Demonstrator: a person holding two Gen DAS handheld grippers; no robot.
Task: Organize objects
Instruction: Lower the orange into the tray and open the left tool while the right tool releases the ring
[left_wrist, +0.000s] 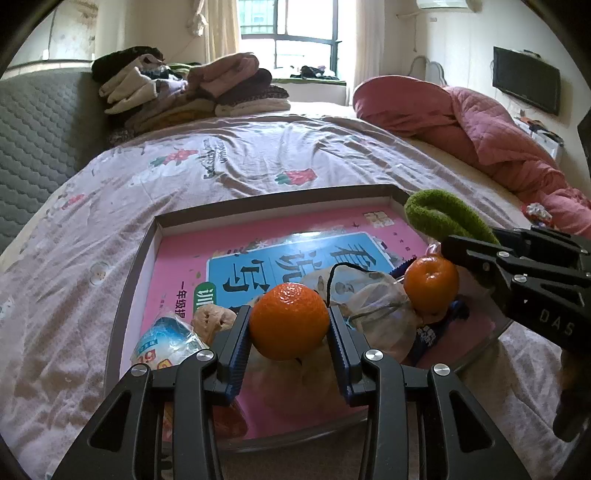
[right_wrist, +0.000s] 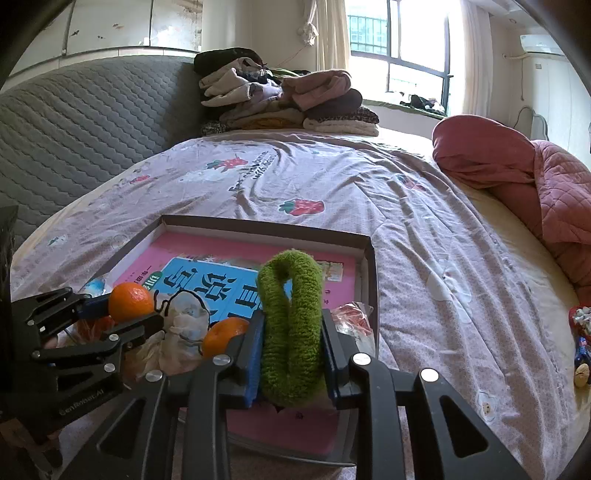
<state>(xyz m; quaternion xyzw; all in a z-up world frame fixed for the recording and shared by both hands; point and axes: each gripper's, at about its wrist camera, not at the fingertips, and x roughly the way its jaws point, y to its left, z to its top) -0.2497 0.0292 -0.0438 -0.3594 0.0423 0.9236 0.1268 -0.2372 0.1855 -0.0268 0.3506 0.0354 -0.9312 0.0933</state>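
Clenched on a mandarin orange (left_wrist: 289, 320), left gripper (left_wrist: 290, 334) hovers over the shallow box (left_wrist: 162, 225); at two o'clock, right gripper (right_wrist: 291, 338) grasps a green fuzzy loop (right_wrist: 290, 325).

Pink book (left_wrist: 177, 266) title partly hidden behind orange (left_wrist: 289, 320).

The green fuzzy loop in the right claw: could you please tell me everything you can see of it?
The green fuzzy loop is a thick band of moss-green, terry-like fabric bent into a narrow, upright arch with a slit-like gap down its middle. The right claw is shut on its lower half, blue pads pressing both sides. It is held above the shallow box, over the pink book, touching nothing else visible. From the left wrist view its top curls left.
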